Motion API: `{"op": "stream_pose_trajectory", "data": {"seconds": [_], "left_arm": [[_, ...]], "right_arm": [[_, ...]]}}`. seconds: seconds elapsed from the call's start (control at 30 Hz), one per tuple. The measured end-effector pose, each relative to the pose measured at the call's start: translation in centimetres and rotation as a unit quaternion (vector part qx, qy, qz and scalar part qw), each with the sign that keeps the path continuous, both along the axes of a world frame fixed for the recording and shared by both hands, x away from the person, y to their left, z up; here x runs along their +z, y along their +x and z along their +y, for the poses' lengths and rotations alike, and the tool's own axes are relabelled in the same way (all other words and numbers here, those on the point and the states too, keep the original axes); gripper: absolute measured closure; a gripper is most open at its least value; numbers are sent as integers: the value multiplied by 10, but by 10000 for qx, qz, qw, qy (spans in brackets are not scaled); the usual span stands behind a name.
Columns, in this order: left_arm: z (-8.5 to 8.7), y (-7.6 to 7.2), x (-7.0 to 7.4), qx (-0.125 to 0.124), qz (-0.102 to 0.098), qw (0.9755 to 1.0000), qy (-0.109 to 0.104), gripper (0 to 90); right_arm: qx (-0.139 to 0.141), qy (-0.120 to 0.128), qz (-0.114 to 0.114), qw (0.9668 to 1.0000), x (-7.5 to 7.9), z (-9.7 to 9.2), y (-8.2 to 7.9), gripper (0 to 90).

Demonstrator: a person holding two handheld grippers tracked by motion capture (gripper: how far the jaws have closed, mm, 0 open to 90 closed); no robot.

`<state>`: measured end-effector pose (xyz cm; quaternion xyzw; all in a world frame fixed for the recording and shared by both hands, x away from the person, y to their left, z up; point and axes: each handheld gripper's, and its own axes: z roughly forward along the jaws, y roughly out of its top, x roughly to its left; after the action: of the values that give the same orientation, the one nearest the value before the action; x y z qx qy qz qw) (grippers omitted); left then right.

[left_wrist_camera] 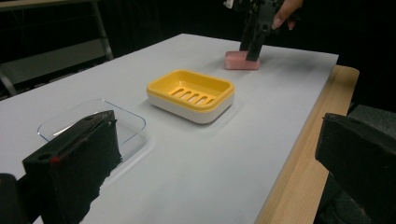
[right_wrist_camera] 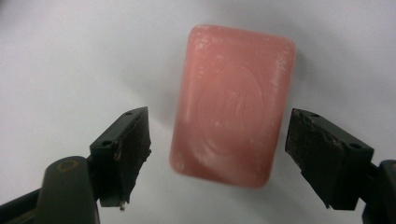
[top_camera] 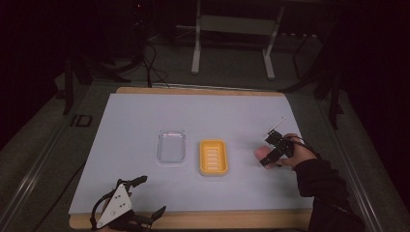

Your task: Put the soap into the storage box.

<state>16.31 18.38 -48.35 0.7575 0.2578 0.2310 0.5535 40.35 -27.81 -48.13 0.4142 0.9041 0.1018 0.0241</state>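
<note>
Dish [top_camera: 213, 157], lid [top_camera: 171, 145] empty; soap [right_wrist_camera: 233, 105] between parted right gripper [right_wrist_camera: 217, 156]; left gripper [top_camera: 146, 195] agape.

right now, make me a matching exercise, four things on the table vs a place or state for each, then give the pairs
Things:
1. pink soap bar
2. yellow soap dish
3. clear lid
4. left hand-held gripper

Places or states:
A. at the near table edge, jaws open
B. middle of the mat, holding nothing
C. left of the yellow dish
D. between the open jaws of the right hand-held gripper

Pairs: 1-D, 2-B, 3-C, 4-A
</note>
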Motion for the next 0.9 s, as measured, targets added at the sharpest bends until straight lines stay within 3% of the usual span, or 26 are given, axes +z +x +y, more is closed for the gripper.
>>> {"op": "stream_pose_trajectory", "data": {"seconds": [0.43, 0.8, 0.9], "left_arm": [[-1, 0, 0, -9, 3, 10000, 16, 3], [-1, 0, -1, -36, -1, 10000, 49, 2], [-1, 0, -1, -39, 5, 10000, 57, 3]], "right_arm": [[-63, -264, 128, 9996, -18, 7, 10, 302], [-74, -408, 26, 9991, -19, 12, 9, 348], [-208, -384, 30, 9990, -18, 12, 8, 354]]}}
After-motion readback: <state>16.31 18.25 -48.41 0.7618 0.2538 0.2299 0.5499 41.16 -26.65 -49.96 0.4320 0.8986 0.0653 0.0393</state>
